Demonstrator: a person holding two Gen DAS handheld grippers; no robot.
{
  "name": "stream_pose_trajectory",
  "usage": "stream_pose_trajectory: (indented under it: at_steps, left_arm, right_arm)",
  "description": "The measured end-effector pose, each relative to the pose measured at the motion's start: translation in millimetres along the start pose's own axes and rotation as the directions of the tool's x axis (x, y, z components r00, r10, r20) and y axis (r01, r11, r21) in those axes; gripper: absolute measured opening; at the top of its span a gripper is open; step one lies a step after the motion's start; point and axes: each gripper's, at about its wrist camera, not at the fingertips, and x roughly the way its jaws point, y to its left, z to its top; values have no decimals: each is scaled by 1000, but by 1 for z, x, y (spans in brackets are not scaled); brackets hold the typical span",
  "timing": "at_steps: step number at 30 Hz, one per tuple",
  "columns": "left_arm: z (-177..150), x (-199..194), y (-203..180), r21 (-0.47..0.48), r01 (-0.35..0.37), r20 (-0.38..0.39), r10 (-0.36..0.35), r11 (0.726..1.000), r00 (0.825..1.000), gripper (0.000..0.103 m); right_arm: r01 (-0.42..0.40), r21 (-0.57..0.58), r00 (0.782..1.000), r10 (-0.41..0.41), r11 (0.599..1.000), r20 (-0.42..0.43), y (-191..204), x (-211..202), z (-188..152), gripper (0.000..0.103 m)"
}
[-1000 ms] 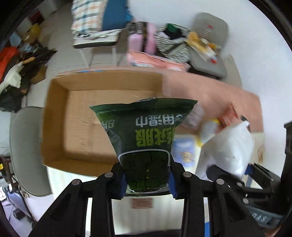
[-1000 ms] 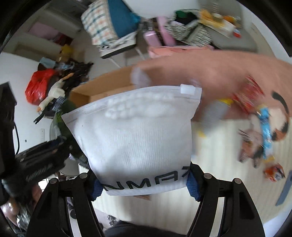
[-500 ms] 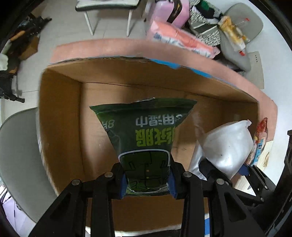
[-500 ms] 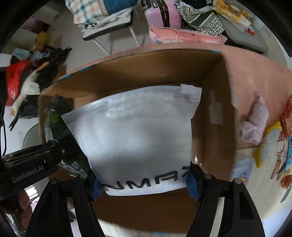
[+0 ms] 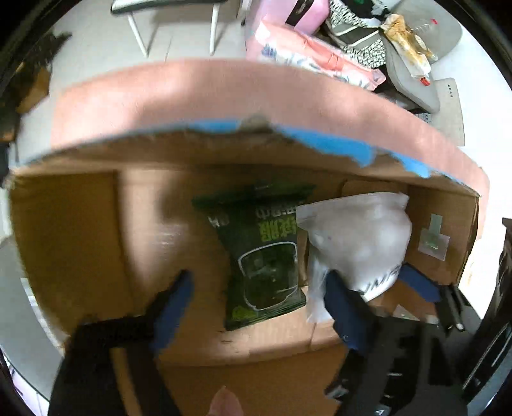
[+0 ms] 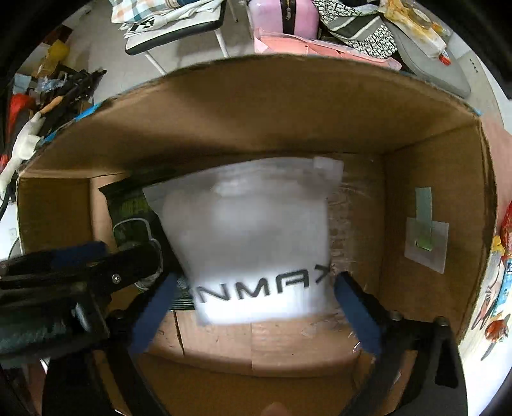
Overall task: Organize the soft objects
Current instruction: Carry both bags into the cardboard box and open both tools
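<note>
A brown cardboard box (image 5: 80, 240) fills both views. A dark green snack pouch (image 5: 265, 252) lies loose on the box floor, between the spread blue pads of my left gripper (image 5: 259, 278), whose jaws are opening and touch nothing. Beside it on the right is a white zip bag (image 6: 256, 243) with black letters, blurred. It sits between the pads of my right gripper (image 6: 257, 278), whose jaws are opening too, clear of the bag. In the right wrist view the green pouch (image 6: 128, 208) shows partly behind the white bag, with the left gripper's black body (image 6: 80, 272) in front.
The box stands on a pink-covered table (image 5: 224, 96). Colourful snack packets (image 6: 499, 256) lie outside the box's right wall (image 6: 441, 224). Beyond the table are a pink suitcase (image 6: 281, 16), a chair with folded clothes (image 6: 172, 22) and a grey seat piled with items (image 5: 416, 48).
Both grippers came down into the box and their jaws spread. The green pouch and the white bag left the pads and now sit side by side inside the box.
</note>
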Motion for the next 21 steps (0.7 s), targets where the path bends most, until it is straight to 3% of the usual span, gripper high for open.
stream_pose_trajectory:
  at_steps: [2, 5, 8, 12, 17, 21]
  left_arm:
    - [-3, -6, 1, 9, -15, 17, 15, 1000, 1000, 91]
    - [-15, -18, 5, 10, -49, 62, 48, 999, 997, 102]
    - [-25, -26, 3, 1, -108, 132, 107, 994, 985, 102]
    - [-52, -41, 5, -20, -109, 189, 111, 994, 976, 102]
    - [-91, -63, -1, -17, -147, 276, 146, 989, 950, 102]
    - [-122, -79, -7, -30, -175, 355, 174, 984, 918, 102]
  right_arm:
    - [23, -23, 1000, -23, 999, 18, 3, -8, -2, 103]
    - [40, -27, 998, -38, 999, 44, 3, -22, -11, 103]
    - [78, -37, 993, -74, 996, 92, 2, -39, -21, 103]
    - [81, -45, 989, -74, 996, 129, 2, -65, -43, 103]
    - [100, -75, 974, -83, 992, 211, -4, -96, -85, 103]
    - [108, -70, 957, -85, 992, 278, -8, -112, -109, 103]
